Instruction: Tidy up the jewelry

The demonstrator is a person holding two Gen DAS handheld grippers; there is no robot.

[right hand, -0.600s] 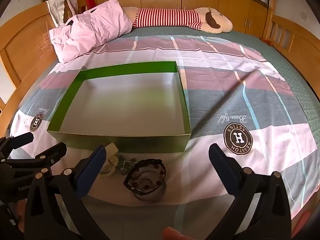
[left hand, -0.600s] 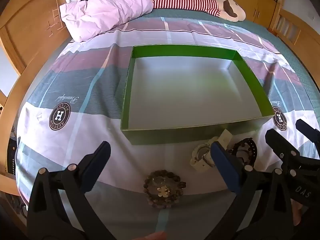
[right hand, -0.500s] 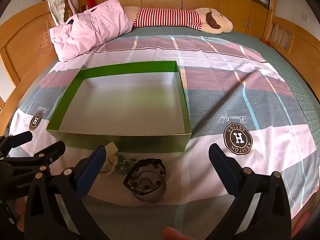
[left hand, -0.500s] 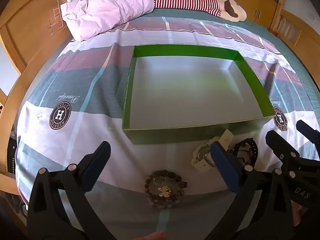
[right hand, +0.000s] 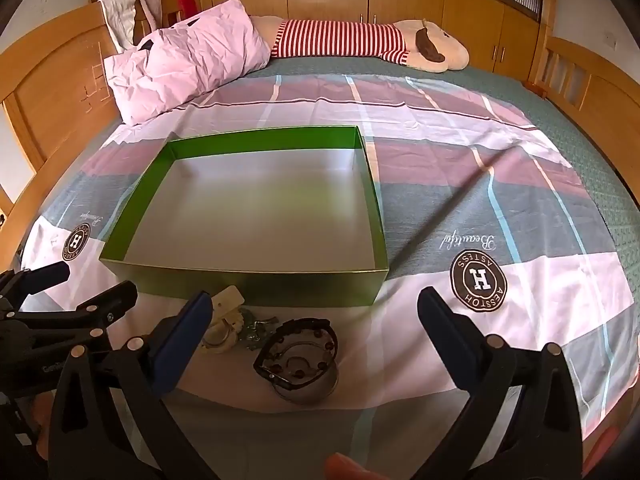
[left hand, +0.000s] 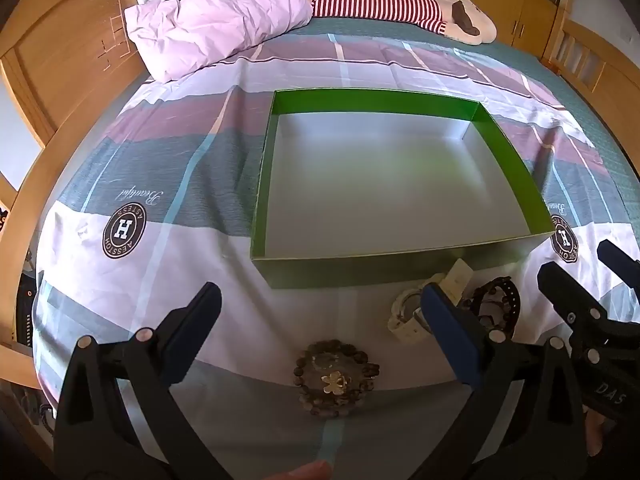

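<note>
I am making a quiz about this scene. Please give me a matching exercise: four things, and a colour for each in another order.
Things:
1. box
2. pillow
3. watch
4. beaded bracelet

Colours:
A. brown
B. green
C. pale pink
D. cream white

Pairs: 1-B, 2-C, 3-D, 4-A

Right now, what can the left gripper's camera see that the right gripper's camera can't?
Only the left wrist view shows the round brown bead bracelet with a gold flower. Only the right wrist view shows the small silvery piece beside the white watch. Both show the empty green box, the dark bracelet, the pink pillow and both open grippers.
</note>
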